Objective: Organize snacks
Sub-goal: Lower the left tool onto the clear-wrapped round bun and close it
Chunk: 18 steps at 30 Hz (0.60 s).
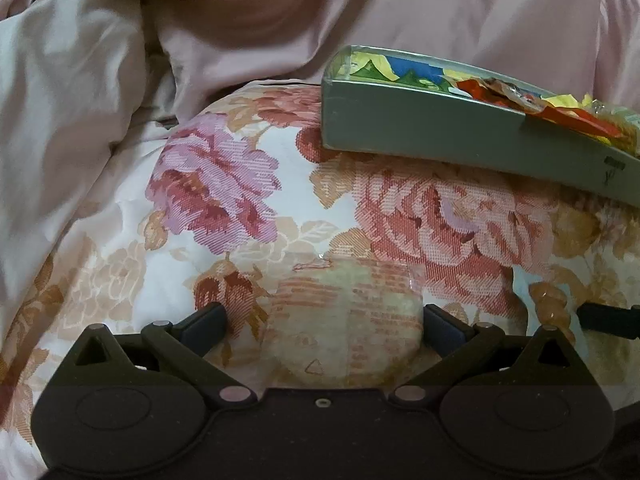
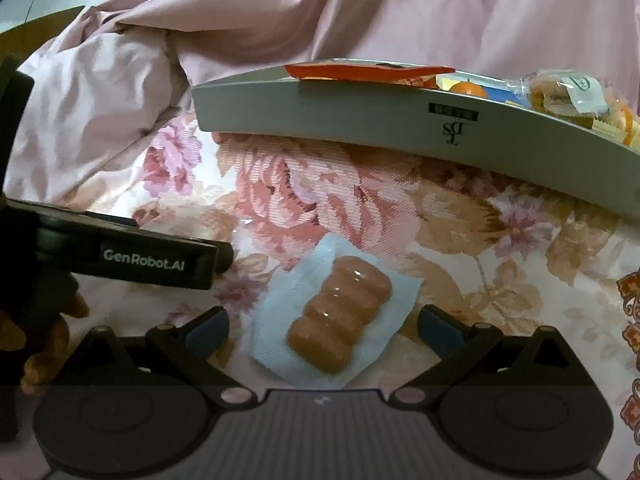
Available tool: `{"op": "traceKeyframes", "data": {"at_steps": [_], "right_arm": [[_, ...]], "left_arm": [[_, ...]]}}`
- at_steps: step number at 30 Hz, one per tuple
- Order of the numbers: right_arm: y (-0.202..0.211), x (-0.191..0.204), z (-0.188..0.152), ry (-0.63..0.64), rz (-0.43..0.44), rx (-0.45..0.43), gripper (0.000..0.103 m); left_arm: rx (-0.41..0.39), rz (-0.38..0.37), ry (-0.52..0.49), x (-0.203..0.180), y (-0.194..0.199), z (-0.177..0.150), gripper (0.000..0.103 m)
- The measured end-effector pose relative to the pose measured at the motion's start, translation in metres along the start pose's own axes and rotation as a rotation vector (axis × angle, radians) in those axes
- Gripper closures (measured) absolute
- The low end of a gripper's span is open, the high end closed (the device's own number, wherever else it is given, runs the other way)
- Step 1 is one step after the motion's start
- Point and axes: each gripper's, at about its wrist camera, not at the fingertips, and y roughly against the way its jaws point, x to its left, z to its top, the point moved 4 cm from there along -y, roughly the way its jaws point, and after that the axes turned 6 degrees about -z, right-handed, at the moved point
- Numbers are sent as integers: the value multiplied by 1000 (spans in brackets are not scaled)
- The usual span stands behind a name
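Between my left jaws (image 1: 324, 320), spread wide, lay a clear-wrapped round snack (image 1: 344, 320) on the floral bedspread (image 1: 216, 184). My right jaws (image 2: 323, 322), also parted, flanked a wrapped ridged brown snack (image 2: 340, 314). Beyond sat the grey snack box (image 2: 360, 116).

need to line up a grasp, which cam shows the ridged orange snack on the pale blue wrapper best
The right wrist view: the ridged snack lies whole between the open fingers. The left wrist view catches only a sliver of it at the right.
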Motion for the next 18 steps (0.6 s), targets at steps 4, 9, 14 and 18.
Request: {"op": "traceKeyframes", "data": {"at_steps": [4, 9, 14, 18], "right_arm": [[-3, 3, -1, 25, -19, -4, 0], [-4, 3, 0, 26, -22, -4, 0], [-3, 3, -1, 30, -27, -12, 0], [-3, 3, -2, 26, -28, -21, 0]], "left_arm": [[4, 13, 2, -1, -3, 1, 1], [2, 27, 3, -2, -4, 1, 1], [-12, 25, 2, -3, -2, -1, 1], [-33, 34, -4, -6, 1, -5, 7]]}}
